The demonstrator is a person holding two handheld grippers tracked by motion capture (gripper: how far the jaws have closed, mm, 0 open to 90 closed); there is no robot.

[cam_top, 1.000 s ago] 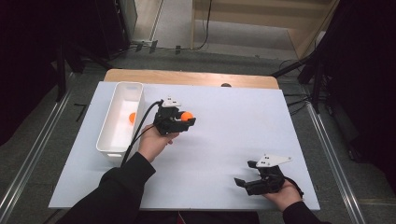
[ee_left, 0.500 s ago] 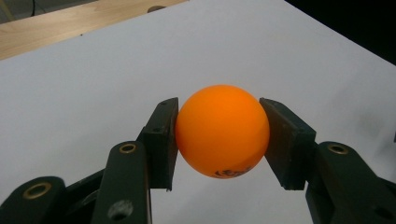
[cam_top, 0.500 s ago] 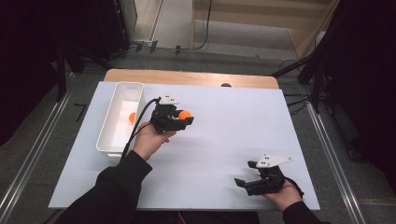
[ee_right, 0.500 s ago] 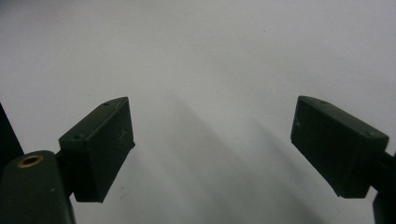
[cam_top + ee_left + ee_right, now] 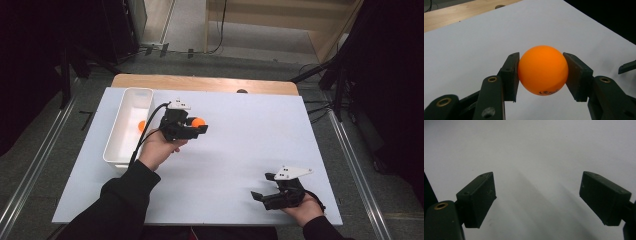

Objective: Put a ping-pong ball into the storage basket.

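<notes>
- Left claw clamped on an orange ball, both pads pressed against its sides; ball lifted clear of the white worktop, just right of the tray.
- In the left gripper view: ball squeezed between the two black pads, small dark print near its underside, too small to read.
- Right claw wide apart, nothing between the pads; low over the near right part of the worktop, well apart from ball and tray.
- In the right gripper view: bare white sheet with soft shadows between the spread pads.
- Second orange ball inside the tray, half hidden behind the tray wall and the left gripper's cable.
- Nothing between held ball and tray but the left gripper's own body and the left hand.
- Wooden strip along the far worktop edge, with a small dark spot, hard to make out.
- Dark stands and cables on the floor around, blurred into shadow; both forearms cut off by the bottom edge.
</notes>
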